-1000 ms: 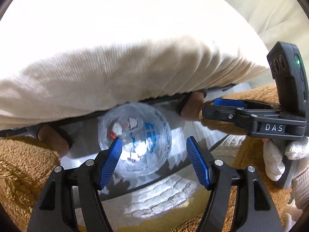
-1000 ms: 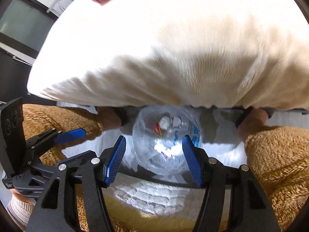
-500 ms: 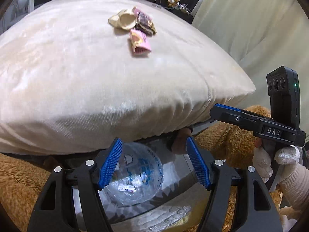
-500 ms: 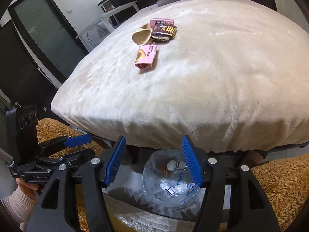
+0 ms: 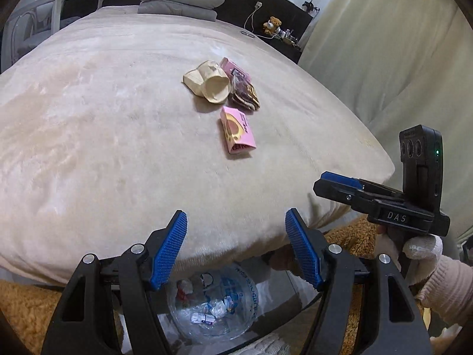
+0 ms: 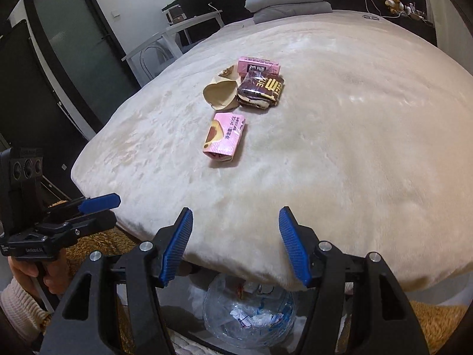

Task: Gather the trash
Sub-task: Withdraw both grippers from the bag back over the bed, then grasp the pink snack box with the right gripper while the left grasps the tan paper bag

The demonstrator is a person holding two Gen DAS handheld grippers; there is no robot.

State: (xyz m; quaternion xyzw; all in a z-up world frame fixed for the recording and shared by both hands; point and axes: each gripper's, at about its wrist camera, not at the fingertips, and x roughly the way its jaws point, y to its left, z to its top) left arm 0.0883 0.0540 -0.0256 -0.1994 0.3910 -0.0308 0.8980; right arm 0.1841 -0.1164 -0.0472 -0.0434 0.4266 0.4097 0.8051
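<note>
Cream plush bedding (image 5: 118,148) ahead carries four uncollected pieces: pink snack box (image 5: 237,131), brown wrapper (image 5: 244,91), paper cup (image 5: 208,81), second pink box (image 6: 258,64). Left gripper (image 5: 236,251) and right gripper (image 6: 235,242) gape, empty. Below them, trash bag (image 6: 251,316) already holds scraps.

Both wrist views over bed (image 5: 118,118)

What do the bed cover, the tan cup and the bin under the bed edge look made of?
Bed cover: plush fleece, going by its shiny brushed nap. Tan cup: thin paper, matte and crushed. Bin: clear plastic, probably a liner bag; the trash shows through it.
</note>
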